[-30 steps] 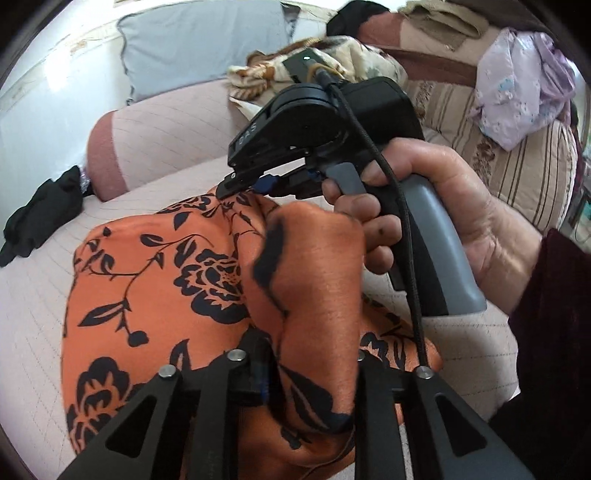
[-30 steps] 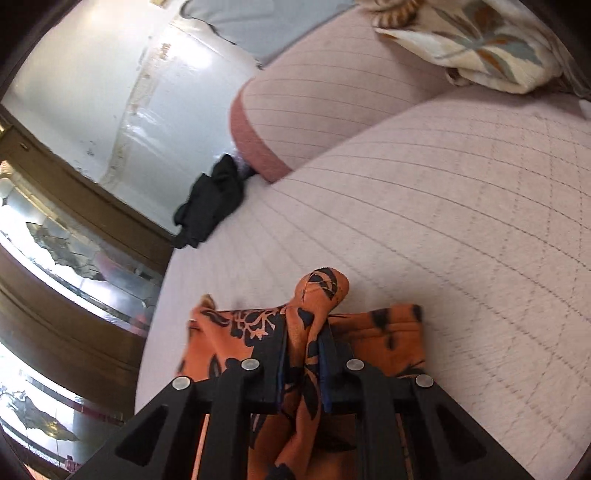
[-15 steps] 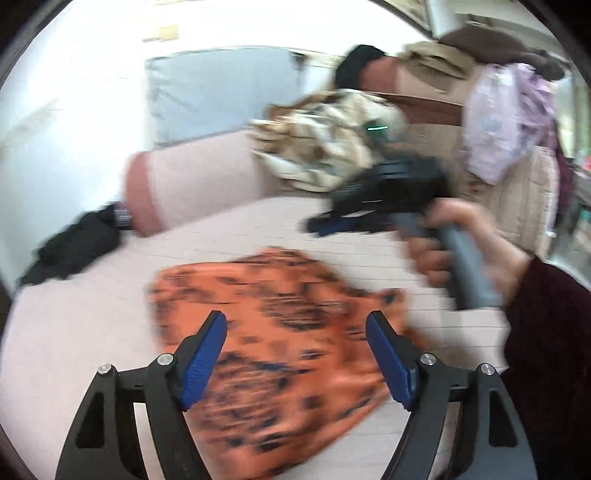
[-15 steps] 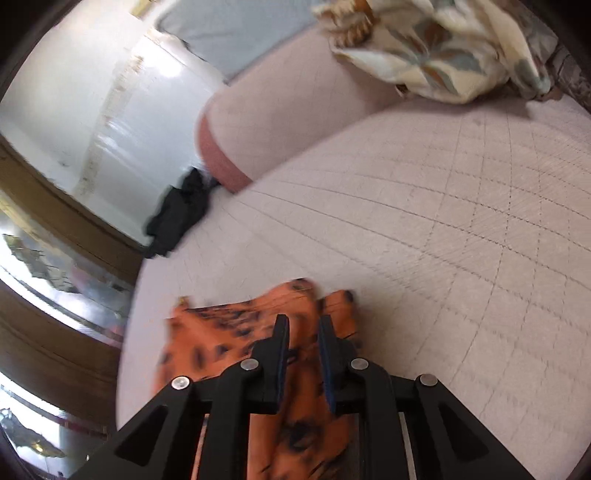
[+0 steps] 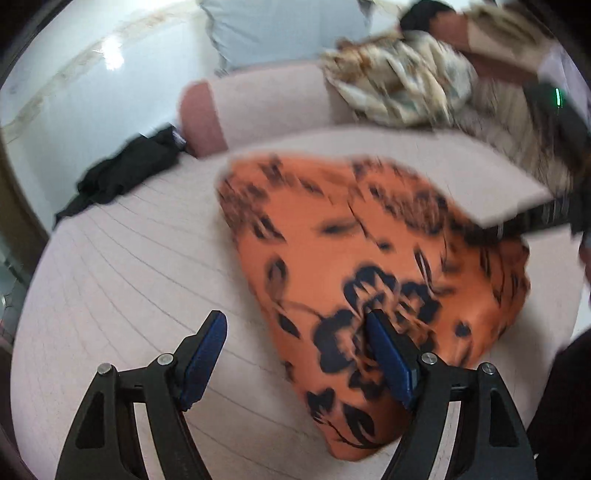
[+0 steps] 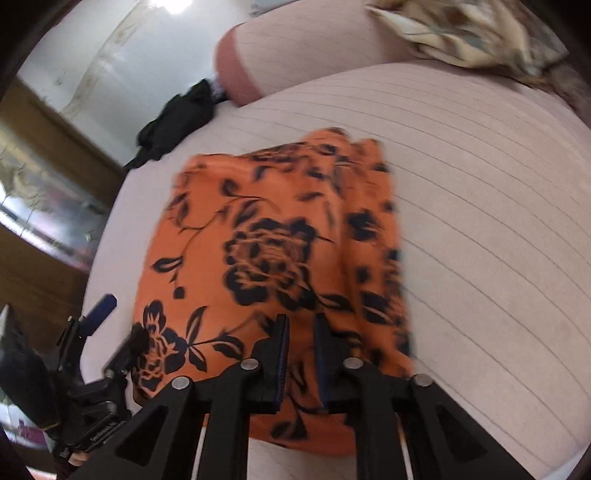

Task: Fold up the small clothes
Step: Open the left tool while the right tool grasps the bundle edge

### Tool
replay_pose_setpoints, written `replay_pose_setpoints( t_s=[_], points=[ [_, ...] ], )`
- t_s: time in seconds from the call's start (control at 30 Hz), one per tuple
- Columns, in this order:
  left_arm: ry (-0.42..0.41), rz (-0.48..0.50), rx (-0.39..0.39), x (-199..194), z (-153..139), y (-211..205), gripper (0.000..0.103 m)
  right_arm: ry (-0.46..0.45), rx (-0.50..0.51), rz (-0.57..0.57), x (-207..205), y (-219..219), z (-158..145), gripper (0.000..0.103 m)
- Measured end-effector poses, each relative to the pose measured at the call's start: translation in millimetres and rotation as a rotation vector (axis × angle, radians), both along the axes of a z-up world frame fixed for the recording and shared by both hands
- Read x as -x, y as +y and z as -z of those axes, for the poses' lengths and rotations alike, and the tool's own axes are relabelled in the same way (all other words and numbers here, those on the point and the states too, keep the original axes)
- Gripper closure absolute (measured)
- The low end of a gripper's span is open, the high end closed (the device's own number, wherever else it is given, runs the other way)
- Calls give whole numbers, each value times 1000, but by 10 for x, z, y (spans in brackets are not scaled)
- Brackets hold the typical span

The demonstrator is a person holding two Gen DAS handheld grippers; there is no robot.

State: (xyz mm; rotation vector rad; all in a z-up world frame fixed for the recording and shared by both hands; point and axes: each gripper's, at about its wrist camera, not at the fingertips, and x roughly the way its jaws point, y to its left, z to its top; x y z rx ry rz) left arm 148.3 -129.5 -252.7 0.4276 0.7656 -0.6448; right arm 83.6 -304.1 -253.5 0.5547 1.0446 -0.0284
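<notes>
- Orange floral garment (image 5: 369, 258) lies spread on the pale quilted bed (image 5: 129, 277), roughly in its middle, with both of my tools hovering at its near edge.
- On the far left, a crumpled black cloth (image 5: 122, 173) sits by the pink bolster (image 5: 258, 103), well apart from the work.
- My left gripper (image 5: 295, 354) is spread wide and holds nothing; one blue pad is over bare quilt, the other over the garment's near corner.
- I judge the fabric thin, light and limp: it drapes in soft ridges and would slide on itself, so I'd pinch a hem or corner and not the middle.
- In the right wrist view the print reads clearly: black roses and leaves on a smooth, matte orange weave.
- My right gripper (image 6: 299, 354) has its jaws nearly together with a narrow gap. Cloth shows behind the gap, but I cannot tell whether any is pinched.
- Along the garment's right side the cloth bunches into lengthwise folds, thicker there.
- Further right, a rumpled cream patterned cloth (image 6: 469, 33) lies at the bed's far end.
</notes>
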Motion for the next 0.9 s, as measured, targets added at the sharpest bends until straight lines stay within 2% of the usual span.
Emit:
replay_pose_setpoints(
  t_s=[0.17,0.23,0.33,0.4,0.5,0.53,0.6,0.7,0.8,0.9],
  points=[
    [-36,11,-25,108,70,-58,22,62,22,24,-80,-7,-46,90],
    [-12,-3,-11,50,72,-44,17,51,9,31,-189,-21,-144,90],
    [93,-29,47,-106,93,12,14,7,65,35,-529,-1,-321,85],
    [164,-46,86,-210,122,34,11,36,72,48,-813,-31,-272,85],
    [222,-61,117,-284,161,58,8,74,71,101,-1239,-103,-71,86],
    [230,-65,123,-294,162,57,8,92,86,115,-1338,-126,34,86],
    [228,-65,120,-291,157,39,8,115,42,149,-1491,-216,247,86],
    [194,-57,96,-239,129,16,8,130,16,168,-1543,-251,134,86],
    [184,-55,85,-216,111,-3,8,27,20,93,-1605,-103,-146,85],
    [182,-54,83,-180,99,-2,8,-38,-52,-16,-1746,175,-273,85]
  ],
)
